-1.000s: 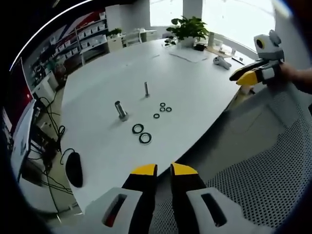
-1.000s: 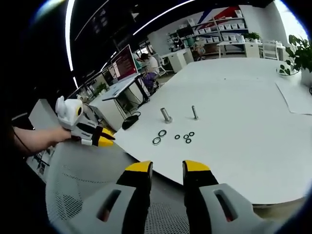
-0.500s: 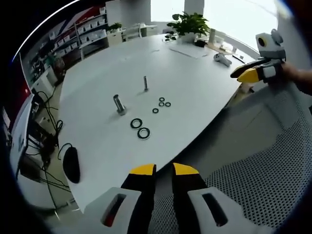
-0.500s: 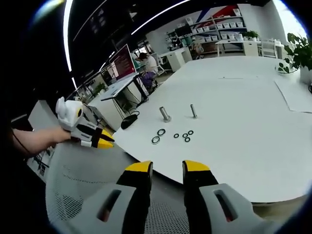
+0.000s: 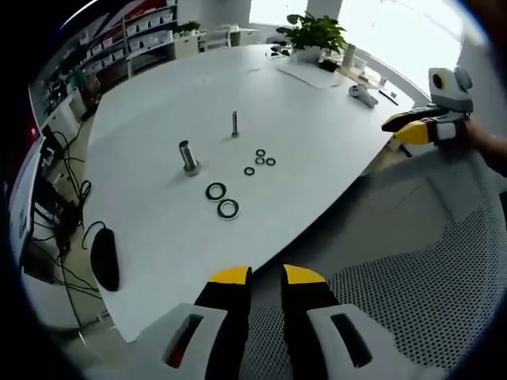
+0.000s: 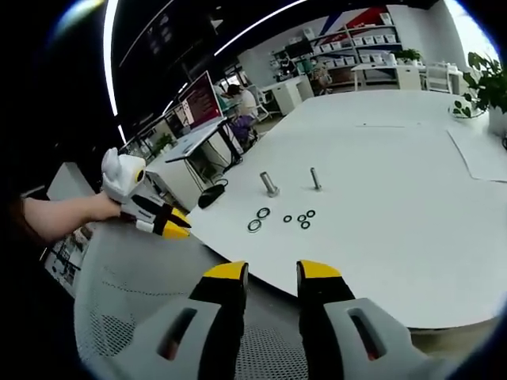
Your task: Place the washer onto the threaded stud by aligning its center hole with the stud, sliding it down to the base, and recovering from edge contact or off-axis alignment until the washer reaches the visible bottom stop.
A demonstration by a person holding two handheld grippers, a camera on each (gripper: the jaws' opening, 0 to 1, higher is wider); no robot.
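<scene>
On the white table [image 5: 158, 95] stand a thin threaded stud [image 5: 234, 123] and a thicker bolt [image 5: 188, 156]. Two large dark washers [image 5: 215, 191] [image 5: 228, 209] and three small ones [image 5: 260, 153] lie flat near them. My left gripper [image 5: 267, 279] hangs over a mesh chair short of the table edge, narrowly open and empty. The right gripper [image 5: 400, 127] shows at the far right in a hand. In the right gripper view the stud [image 6: 315, 179], bolt [image 6: 269, 185] and washers [image 6: 254, 226] sit mid-table; my right gripper [image 6: 273, 273] is narrowly open and empty, and the left gripper [image 6: 176, 231] hovers beside the table.
A black mouse [image 5: 103, 260] lies near the table's left edge. Paper [image 5: 305, 73], a potted plant [image 5: 315, 32] and a small white object [image 5: 363, 93] sit at the far side. The grey mesh chair [image 5: 412, 317] lies below both grippers. A monitor [image 6: 202, 99] and shelves stand beyond.
The left gripper has moved a little towards the table and tilted, so the studs and washers sit higher and further left in its view. The right gripper view has hardly shifted.
</scene>
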